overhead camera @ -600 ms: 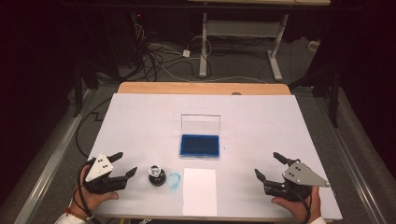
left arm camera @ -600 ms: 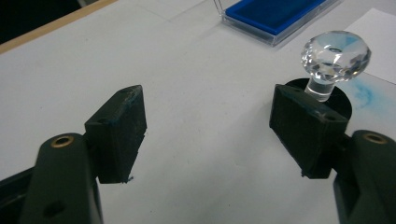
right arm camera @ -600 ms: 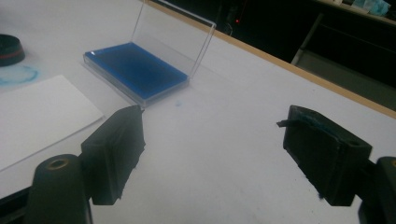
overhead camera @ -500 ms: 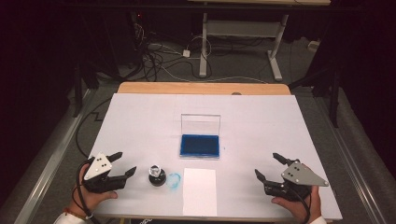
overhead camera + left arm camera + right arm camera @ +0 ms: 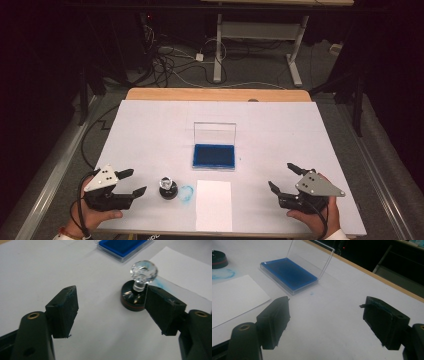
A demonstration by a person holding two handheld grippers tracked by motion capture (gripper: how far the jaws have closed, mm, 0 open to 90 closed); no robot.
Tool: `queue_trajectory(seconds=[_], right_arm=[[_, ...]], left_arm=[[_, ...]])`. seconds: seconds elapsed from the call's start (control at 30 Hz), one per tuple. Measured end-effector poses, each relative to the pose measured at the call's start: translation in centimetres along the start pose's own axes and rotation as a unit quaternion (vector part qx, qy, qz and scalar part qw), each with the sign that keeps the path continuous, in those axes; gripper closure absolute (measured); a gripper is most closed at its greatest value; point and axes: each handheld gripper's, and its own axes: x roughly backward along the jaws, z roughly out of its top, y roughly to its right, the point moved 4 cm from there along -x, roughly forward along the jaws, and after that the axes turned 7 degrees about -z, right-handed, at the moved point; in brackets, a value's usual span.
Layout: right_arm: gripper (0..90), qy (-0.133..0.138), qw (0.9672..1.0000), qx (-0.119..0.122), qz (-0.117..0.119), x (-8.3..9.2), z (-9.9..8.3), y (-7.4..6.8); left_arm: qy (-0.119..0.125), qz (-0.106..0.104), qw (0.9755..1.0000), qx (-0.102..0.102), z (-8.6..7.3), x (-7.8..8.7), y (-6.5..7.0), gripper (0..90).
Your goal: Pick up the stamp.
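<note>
Resting wide open on the table: left gripper, holding nothing, round stamp with clear knob standing just beyond its tips. Right gripper gaping too, empty. Lying between: white paper; farther, open blue ink pad.

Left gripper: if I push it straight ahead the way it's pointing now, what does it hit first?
Probably the stamp. The left gripper has open, empty jaws aimed across the table at it, though it stands nearer one jaw than centred. Past it lies the blue ink smudge, then the white paper. Depth is hard to judge.
</note>
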Motion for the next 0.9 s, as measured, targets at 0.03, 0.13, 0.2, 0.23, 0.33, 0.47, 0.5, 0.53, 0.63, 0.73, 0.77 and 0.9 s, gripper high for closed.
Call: queue_trajectory(seconds=[0.03, 0.13, 0.2, 0.23, 0.33, 0.47, 0.5, 0.53, 0.63, 0.73, 0.77, 0.9], right_arm=[[21.6, -0.002, 1.0000, 0.002, 0.001, -0.1, 0.0, -0.1], [21.7, -0.007, 0.9999, 0.005, 0.005, -0.3, -0.1, -0.3], [21.7, -0.009, 0.9999, 0.006, 0.007, -0.4, -0.1, -0.3], [21.7, -0.009, 0.9999, 0.006, 0.007, -0.4, -0.1, -0.3], [21.7, -0.013, 0.9999, 0.007, 0.009, -0.5, -0.1, -0.4], [23.2, -0.018, 0.9997, 0.013, 0.009, -0.6, -0.3, -0.5], [23.2, -0.019, 0.9997, 0.014, 0.010, -0.6, -0.3, -0.5], [23.2, -0.020, 0.9997, 0.015, 0.009, -0.6, -0.3, -0.6], [23.2, -0.021, 0.9996, 0.017, 0.009, -0.5, -0.4, -0.6], [23.2, -0.022, 0.9995, 0.020, 0.010, -0.5, -0.4, -0.6], [23.3, -0.022, 0.9995, 0.022, 0.010, -0.5, -0.4, -0.6], [23.3, -0.023, 0.9994, 0.025, 0.011, -0.6, -0.4, -0.7]], left_arm=[[-0.008, -0.002, 1.0000, 0.001, 0.3, 0.0, 0.2, 26.3], [-0.027, -0.019, 0.9994, -0.014, 1.4, -0.5, 1.0, 26.3], [-0.031, -0.026, 0.9990, -0.019, 1.8, -0.8, 1.1, 26.3], [-0.038, -0.030, 0.9985, -0.024, 2.1, -1.2, 1.3, 26.3], [-0.068, -0.035, 0.9964, -0.038, 3.0, -2.5, 1.7, 26.3], [-0.107, -0.040, 0.9923, -0.047, 3.8, -4.5, 2.0, 27.8], [-0.116, -0.042, 0.9911, -0.049, 3.9, -4.9, 2.0, 27.9], [-0.122, -0.044, 0.9902, -0.050, 4.0, -5.3, 2.0, 28.4], [-0.136, -0.048, 0.9881, -0.052, 4.3, -6.2, 1.9, 32.4], [-0.143, -0.052, 0.9871, -0.052, 4.3, -6.9, 1.8, 37.0], [-0.143, -0.052, 0.9871, -0.052, 4.3, -6.9, 1.8, 37.6], [-0.147, -0.057, 0.9863, -0.049, 4.2, -7.1, 1.7, 41.0]])
